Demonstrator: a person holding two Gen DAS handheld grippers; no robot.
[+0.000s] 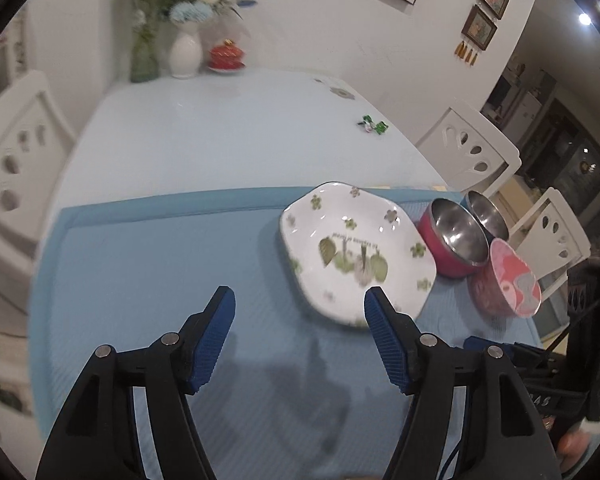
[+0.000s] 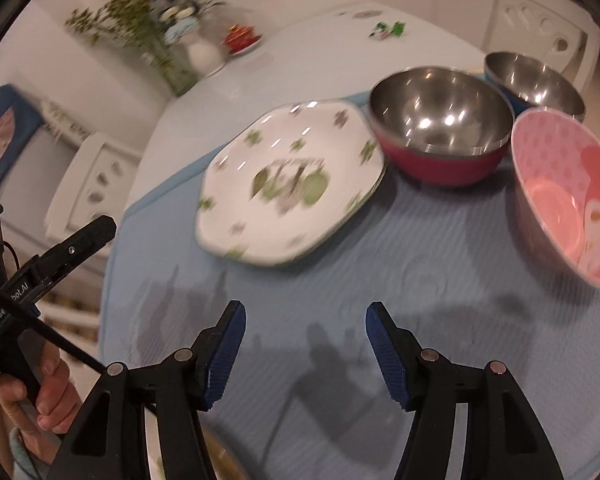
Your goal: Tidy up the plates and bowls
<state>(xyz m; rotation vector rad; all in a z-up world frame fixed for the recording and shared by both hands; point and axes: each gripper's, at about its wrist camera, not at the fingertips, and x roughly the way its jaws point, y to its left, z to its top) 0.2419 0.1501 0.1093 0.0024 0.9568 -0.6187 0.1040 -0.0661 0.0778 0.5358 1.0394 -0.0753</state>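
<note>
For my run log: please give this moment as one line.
left claw: open, empty | right claw: open, empty | plate, three bowls: apart on blue mat

A white plate (image 1: 358,254) with rounded corners, printed with green clover leaves and a line of text, lies flat on the blue mat. Just beside it stands a steel bowl with a red outside (image 1: 452,242) — upright, empty. Behind that stands a second steel bowl (image 1: 486,214), blue outside. Nearest sits a pink patterned bowl (image 1: 508,290) — upright, close to the red one.
</note>
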